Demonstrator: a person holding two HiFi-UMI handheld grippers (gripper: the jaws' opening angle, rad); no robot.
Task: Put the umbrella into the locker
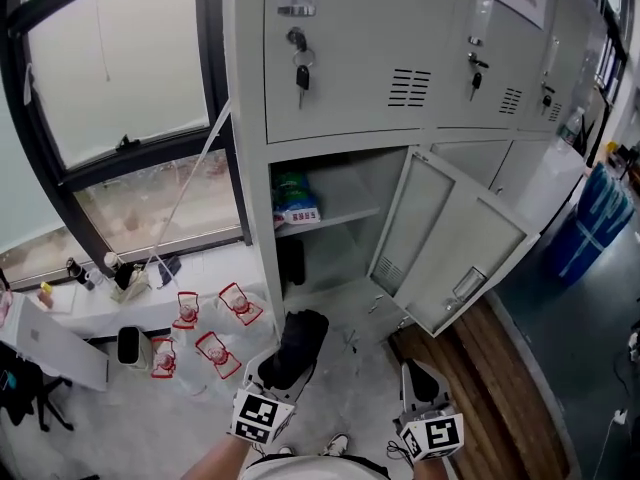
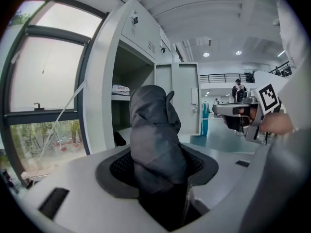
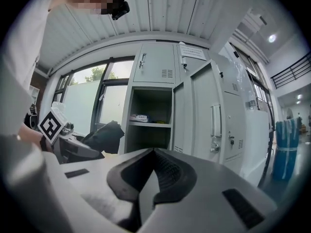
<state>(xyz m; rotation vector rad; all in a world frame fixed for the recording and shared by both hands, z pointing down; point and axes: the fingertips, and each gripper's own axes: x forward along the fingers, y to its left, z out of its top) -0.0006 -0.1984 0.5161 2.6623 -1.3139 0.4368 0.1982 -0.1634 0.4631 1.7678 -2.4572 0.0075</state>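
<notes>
Umbrella [image 1: 293, 348] in left claw [image 1: 278, 380], lengthwise toward open locker [image 1: 345, 183].

The right gripper [image 3: 154, 152] has its fingers closed together, nothing between them; ahead stands the locker [image 3: 151, 111], its door [image 3: 200, 111] swung open; the umbrella [image 3: 103, 136] shows at left.
</notes>
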